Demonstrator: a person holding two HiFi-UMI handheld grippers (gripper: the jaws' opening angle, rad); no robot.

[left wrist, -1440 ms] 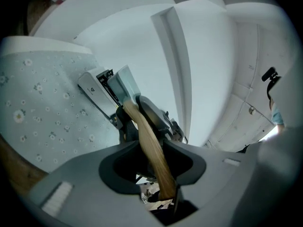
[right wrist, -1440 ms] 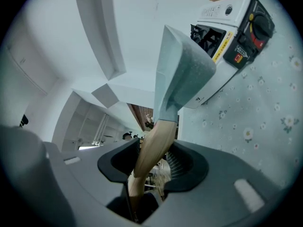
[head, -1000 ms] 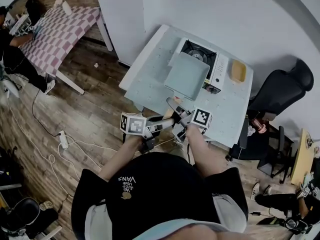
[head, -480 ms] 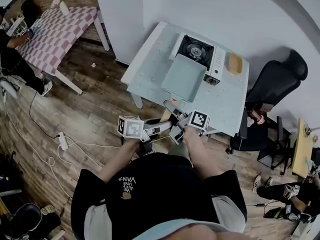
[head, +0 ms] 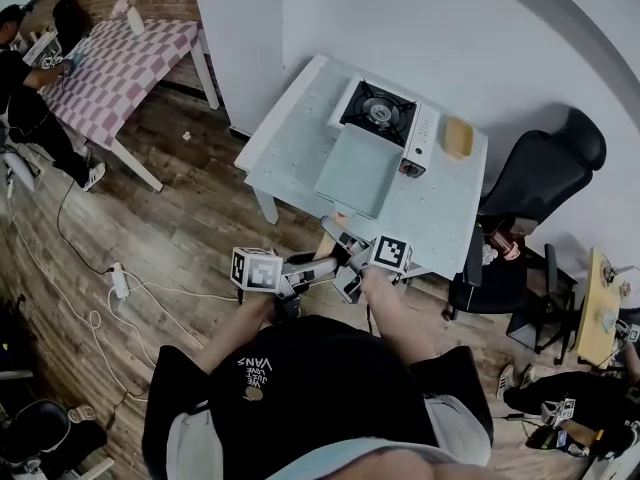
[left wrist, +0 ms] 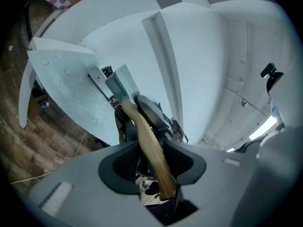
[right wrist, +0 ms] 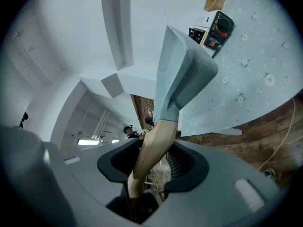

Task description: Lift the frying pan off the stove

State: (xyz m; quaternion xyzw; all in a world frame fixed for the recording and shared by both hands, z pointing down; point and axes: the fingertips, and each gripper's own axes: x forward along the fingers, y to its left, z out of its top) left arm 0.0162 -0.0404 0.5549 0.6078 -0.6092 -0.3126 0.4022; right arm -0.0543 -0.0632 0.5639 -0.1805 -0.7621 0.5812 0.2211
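The frying pan (head: 358, 158) is square and pale green with a wooden handle (head: 336, 228). It hangs over the table in front of the stove (head: 383, 114), whose black burner is uncovered. Both grippers grip the handle near the table's near edge, the left gripper (head: 318, 268) just behind the right gripper (head: 347, 251). In the left gripper view the handle (left wrist: 147, 141) passes between the closed jaws of the left gripper (left wrist: 152, 161) toward the pan (left wrist: 121, 81). In the right gripper view the handle (right wrist: 152, 148) sits in the right gripper (right wrist: 152, 163), with the pan (right wrist: 182, 74) beyond.
The stove stands at the back of a pale flowered table (head: 285, 143), with a yellow container (head: 457, 136) to its right. A black chair (head: 535, 183) stands right of the table. A checkered table (head: 115, 53) and seated people are at far left. Cables lie on the wooden floor.
The pan has drawn back from over the stove toward me, uncovering the burner. Both grippers have moved back with the handle.
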